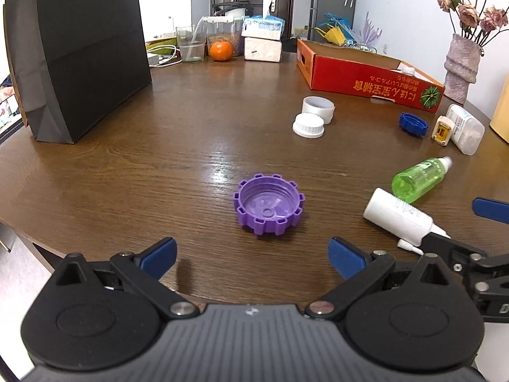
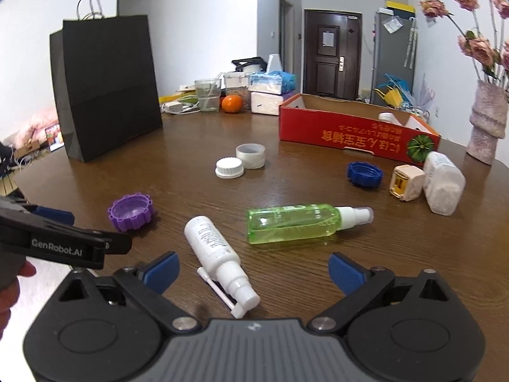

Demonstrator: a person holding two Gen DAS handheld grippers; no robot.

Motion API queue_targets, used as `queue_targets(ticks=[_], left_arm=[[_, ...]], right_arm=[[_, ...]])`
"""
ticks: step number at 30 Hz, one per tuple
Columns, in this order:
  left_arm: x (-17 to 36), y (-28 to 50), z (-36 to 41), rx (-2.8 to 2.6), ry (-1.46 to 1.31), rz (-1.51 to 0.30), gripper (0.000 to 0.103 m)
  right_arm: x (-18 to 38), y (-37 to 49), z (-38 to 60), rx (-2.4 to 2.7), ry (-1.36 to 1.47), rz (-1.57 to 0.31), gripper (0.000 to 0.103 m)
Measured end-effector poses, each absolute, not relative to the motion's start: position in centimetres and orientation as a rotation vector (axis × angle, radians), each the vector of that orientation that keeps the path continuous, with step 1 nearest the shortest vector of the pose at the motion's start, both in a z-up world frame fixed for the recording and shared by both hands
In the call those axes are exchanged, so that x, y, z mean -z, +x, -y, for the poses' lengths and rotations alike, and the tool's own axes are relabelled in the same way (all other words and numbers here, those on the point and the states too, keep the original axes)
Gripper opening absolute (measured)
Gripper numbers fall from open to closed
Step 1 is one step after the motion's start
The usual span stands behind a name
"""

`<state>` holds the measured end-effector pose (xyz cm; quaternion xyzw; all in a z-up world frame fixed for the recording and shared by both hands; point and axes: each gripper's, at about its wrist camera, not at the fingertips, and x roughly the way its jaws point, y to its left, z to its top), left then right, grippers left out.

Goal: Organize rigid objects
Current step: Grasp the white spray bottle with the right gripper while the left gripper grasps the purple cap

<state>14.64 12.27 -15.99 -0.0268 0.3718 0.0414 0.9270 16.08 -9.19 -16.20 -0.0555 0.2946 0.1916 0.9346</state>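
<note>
A: What's along the left edge?
B: A black paper bag [image 2: 106, 86] stands far left on the table [image 1: 127, 172]; bare wood lies ahead.
A: And the tools?
B: The left gripper [image 1: 253, 256] gapes, empty, behind the purple cap [image 1: 268, 203]. The right gripper [image 2: 253, 273] gapes around the white spray bottle [image 2: 218, 254], pads clear.
A: Containers?
B: Far right, the red box [image 2: 356, 133] holds a white bottle [image 2: 388, 117].

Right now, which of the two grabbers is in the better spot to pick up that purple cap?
Probably the left gripper. The purple cap lies straight ahead of its open jaws with bare table between. The right gripper is open over the white spray bottle, with the cap off to its left.
</note>
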Motion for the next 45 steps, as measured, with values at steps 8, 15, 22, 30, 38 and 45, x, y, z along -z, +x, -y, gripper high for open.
queue_targets(ticks=[8,15,22,30,38,45], left_arm=[[16.5,15.7,-13.0,-0.083,-0.044,-0.779,0.103],[16.7,16.8,-13.1,-0.069,-0.044,-0.784,0.103],[16.8,17.6,-12.9,-0.063,-0.042,-0.773,0.103],[16.8,18.1,-12.3,-0.072,-0.02,-0.747,0.09],[16.6,18.0,-11.7,-0.063,-0.013,-0.728,0.067],[16.4,17.9,-11.4,-0.05,-0.016,-0.726,0.056]], right_arm=[[17.9,18.3,6.9,-0.44,-0.168,-0.632,0.074],[18.0,18.8,6.6,-0.514,-0.162,-0.619,0.027],[17.8,19.3,7.2,-0.501,-0.13,-0.628,0.027],[17.7,19.2,7.6,-0.495,-0.11,-0.621,0.027],[17.6,19.1,7.8,-0.502,-0.1,-0.615,0.027],[17.4,19.0,7.7,-0.499,-0.097,-0.609,0.027]])
